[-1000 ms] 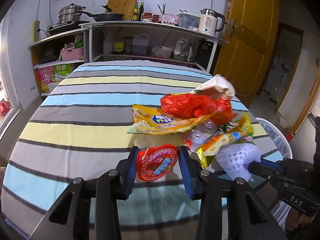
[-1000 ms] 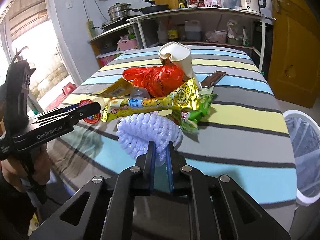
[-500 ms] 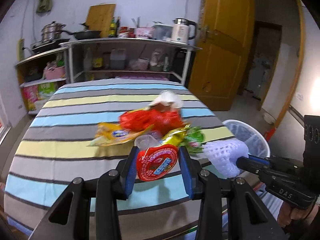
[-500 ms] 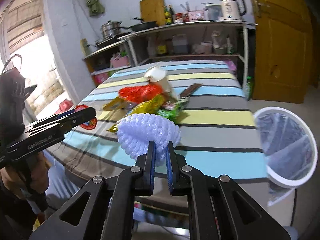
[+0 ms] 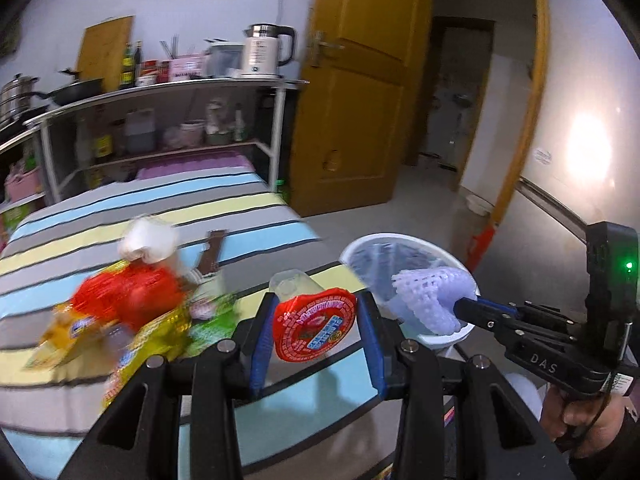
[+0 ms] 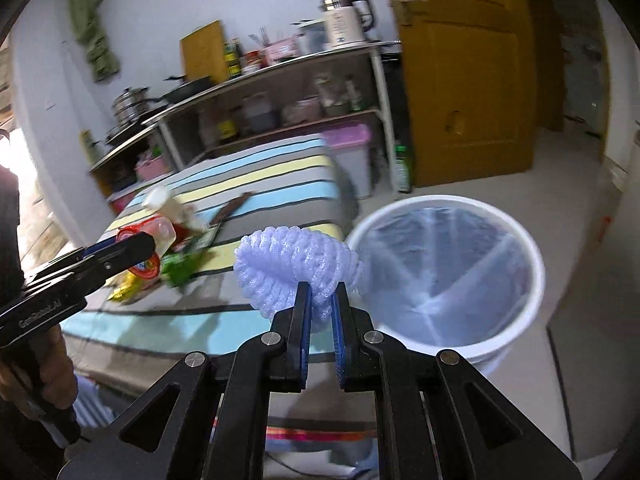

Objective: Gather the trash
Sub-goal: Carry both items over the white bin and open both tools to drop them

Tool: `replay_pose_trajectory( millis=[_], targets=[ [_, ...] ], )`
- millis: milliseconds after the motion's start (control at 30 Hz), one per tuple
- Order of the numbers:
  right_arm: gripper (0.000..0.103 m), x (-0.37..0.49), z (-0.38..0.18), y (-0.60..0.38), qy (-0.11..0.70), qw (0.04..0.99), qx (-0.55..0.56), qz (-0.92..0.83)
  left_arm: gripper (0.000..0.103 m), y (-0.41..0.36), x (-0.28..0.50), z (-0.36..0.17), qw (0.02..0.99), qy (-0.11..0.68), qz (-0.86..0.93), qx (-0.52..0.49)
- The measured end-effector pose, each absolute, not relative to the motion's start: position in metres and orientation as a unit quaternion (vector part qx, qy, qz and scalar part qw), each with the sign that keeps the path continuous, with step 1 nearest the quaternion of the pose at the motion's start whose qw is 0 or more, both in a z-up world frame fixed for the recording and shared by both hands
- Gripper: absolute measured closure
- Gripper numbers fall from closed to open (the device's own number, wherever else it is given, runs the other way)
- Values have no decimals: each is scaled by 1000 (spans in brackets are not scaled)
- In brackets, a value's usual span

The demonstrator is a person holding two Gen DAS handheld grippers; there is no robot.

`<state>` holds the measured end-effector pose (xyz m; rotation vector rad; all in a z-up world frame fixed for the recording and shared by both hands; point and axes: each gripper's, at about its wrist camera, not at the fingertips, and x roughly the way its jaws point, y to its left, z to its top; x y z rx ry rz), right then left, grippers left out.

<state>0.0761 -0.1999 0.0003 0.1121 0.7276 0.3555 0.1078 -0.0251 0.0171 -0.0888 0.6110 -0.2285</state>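
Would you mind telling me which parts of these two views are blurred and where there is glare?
Left wrist view: the wrapper pile is motion-smeared, the red-lidded cup in the left gripper is sharp, and a glare patch blooms on the wall. Right wrist view: shelf and table litter are blurred; foam net and right gripper are crisp.

"DAS" is printed on the right gripper; other labels are too blurred.
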Motion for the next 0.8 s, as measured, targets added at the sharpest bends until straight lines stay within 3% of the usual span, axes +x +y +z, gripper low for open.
replay_pose_trajectory(
  millis=[700, 800],
  targets=[
    [88, 127, -41, -274, 397, 910, 83, 85, 59, -122, 197, -11, 915, 352, -198, -23],
    [85, 131, -46, -276, 401, 908, 84, 83, 48, -124, 205, -18, 909, 365, -199, -28]
  ],
)
